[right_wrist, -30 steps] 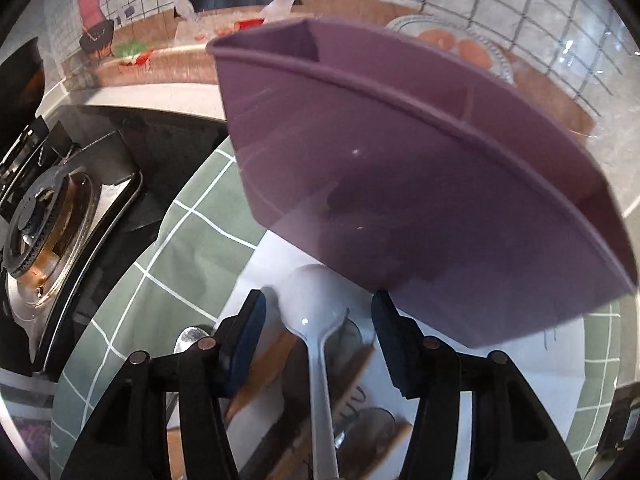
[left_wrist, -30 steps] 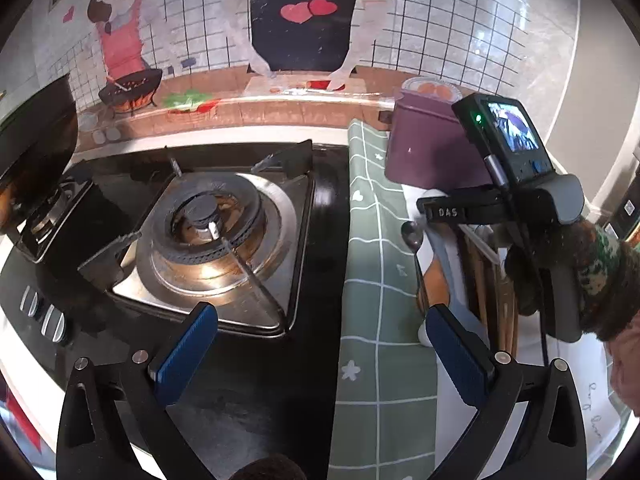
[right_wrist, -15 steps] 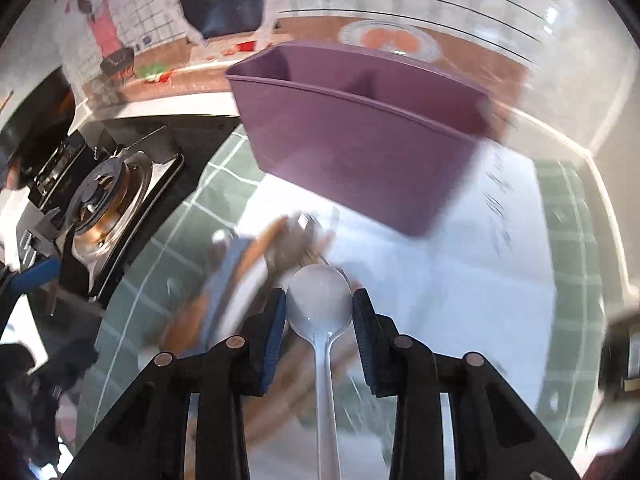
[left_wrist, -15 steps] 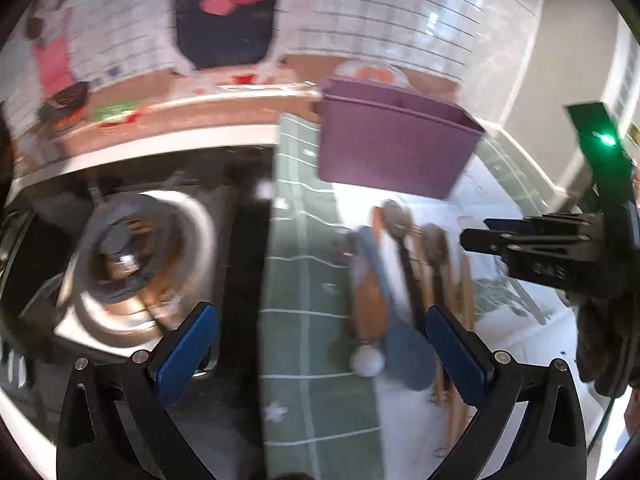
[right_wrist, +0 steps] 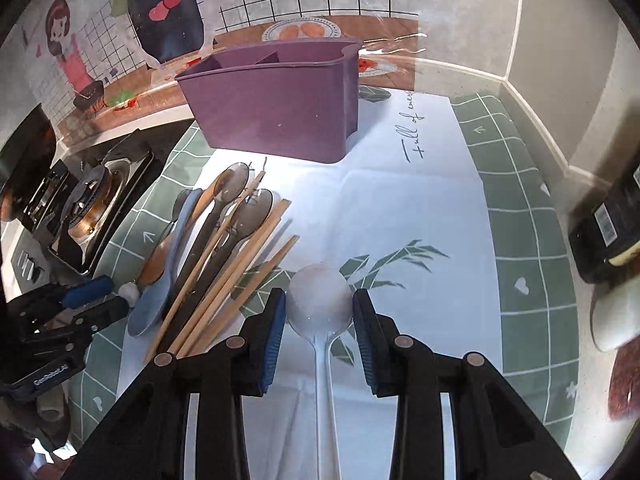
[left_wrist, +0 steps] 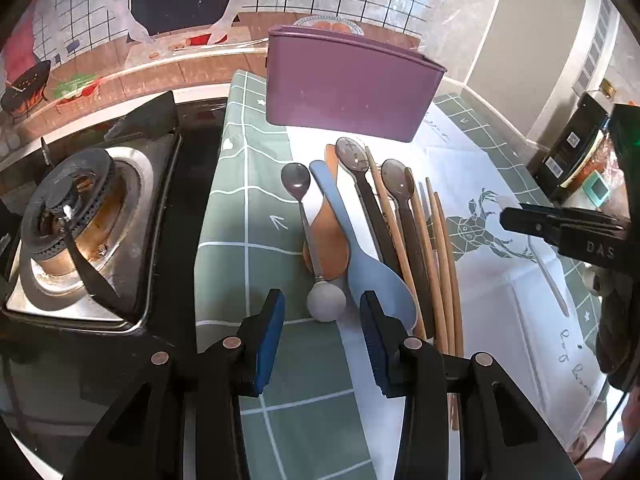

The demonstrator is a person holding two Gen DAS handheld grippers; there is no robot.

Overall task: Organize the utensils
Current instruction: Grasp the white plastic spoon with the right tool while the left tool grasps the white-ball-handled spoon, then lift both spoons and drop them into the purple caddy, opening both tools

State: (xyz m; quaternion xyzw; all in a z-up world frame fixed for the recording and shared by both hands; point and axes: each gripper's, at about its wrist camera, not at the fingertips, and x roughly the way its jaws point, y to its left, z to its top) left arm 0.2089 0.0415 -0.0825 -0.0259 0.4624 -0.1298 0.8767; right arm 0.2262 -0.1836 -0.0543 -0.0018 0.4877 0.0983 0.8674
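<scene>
A purple divided caddy (left_wrist: 348, 88) (right_wrist: 272, 108) stands at the back of the white cloth. In front of it lie a metal spoon with a white ball end (left_wrist: 326, 302), a blue paddle (left_wrist: 360, 256), a wooden spoon (left_wrist: 328, 236), dark spoons (left_wrist: 394, 176) and chopsticks (left_wrist: 440, 264). My left gripper (left_wrist: 322, 332) hovers low over the ball end. Its jaws are closing and the pads do not touch the ball. My right gripper (right_wrist: 319, 308) is shut on the bowl of a white plastic spoon (right_wrist: 320, 300), held above the cloth to the right of the pile.
A gas stove (left_wrist: 80, 216) lies left of the green checked mat (left_wrist: 240, 216). A black box (left_wrist: 568, 156) stands at the right edge near the wall. The white cloth (right_wrist: 400, 220) is bare right of the utensils.
My left gripper swung right from over the stove to the utensil pile, sank, and its jaws narrowed. My right gripper carried the white spoon back from the caddy and to the right.
</scene>
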